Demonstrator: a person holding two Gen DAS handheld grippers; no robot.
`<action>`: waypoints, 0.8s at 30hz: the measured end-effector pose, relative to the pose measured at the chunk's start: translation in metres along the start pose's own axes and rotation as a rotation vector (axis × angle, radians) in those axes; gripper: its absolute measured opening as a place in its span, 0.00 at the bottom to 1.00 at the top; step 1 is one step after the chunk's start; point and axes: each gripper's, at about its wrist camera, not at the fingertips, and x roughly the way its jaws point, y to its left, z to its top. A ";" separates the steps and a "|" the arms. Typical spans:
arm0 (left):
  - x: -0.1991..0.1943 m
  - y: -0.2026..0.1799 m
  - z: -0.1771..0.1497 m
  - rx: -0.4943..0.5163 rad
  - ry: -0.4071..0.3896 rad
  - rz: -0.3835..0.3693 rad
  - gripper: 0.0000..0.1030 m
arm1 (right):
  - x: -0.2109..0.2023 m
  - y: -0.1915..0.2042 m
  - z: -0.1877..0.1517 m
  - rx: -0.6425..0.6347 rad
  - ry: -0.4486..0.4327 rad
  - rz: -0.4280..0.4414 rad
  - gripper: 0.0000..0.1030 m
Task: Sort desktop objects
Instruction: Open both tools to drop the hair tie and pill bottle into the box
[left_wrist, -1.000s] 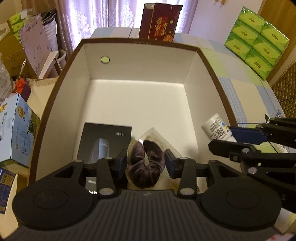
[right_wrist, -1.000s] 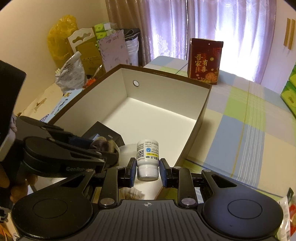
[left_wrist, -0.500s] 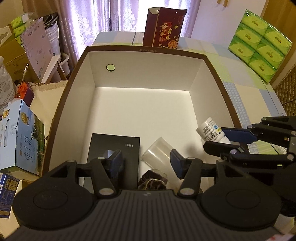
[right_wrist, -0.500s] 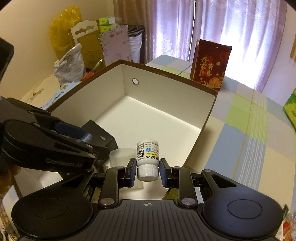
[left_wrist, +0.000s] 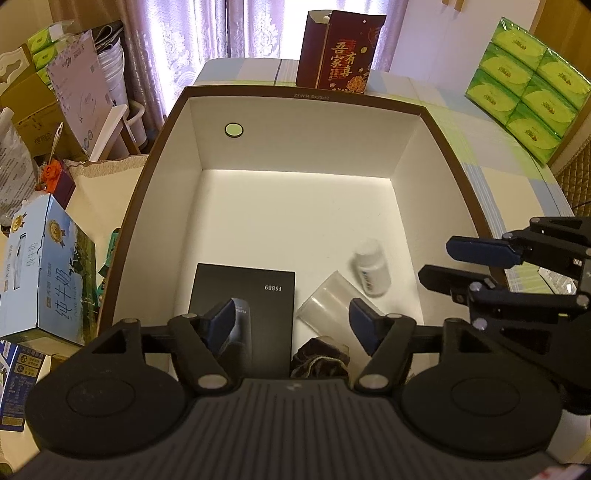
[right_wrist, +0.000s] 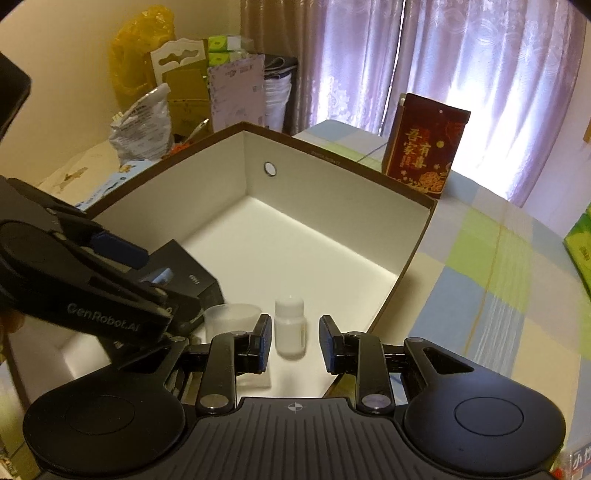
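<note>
A brown-rimmed cardboard box (left_wrist: 306, 98) with a white inside holds a black carton (left_wrist: 243, 295), a clear plastic cup (left_wrist: 328, 299) on its side, a dark velvet scrunchie (left_wrist: 319, 360) and a white bottle (left_wrist: 371, 267). My left gripper (left_wrist: 293, 321) is open above the scrunchie and cup, holding nothing. My right gripper (right_wrist: 295, 341) is open over the box's near right corner. The white bottle (right_wrist: 290, 326) appears blurred just below its spread fingers, free of them. From the left wrist view the right gripper (left_wrist: 439, 260) reaches in over the right wall.
A dark red gift box (left_wrist: 340, 55) stands behind the cardboard box. Green tissue packs (left_wrist: 528, 77) are stacked at the far right. A blue milk carton (left_wrist: 44, 273) and bags crowd the left side. A checked tablecloth (right_wrist: 498, 258) lies to the box's right.
The left gripper opened, dropped the scrunchie into the box and drew back. The right gripper opened and let go of the white bottle, which now sits blurred in the box.
</note>
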 end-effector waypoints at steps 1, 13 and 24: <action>-0.001 0.000 -0.001 0.001 0.002 0.003 0.65 | -0.002 0.001 -0.001 -0.004 -0.001 0.006 0.29; -0.021 0.003 -0.012 -0.006 -0.005 0.027 0.74 | -0.015 0.011 -0.006 -0.017 -0.012 0.026 0.51; -0.044 0.001 -0.017 -0.011 -0.047 0.073 0.84 | -0.038 0.018 -0.010 0.014 -0.065 0.021 0.91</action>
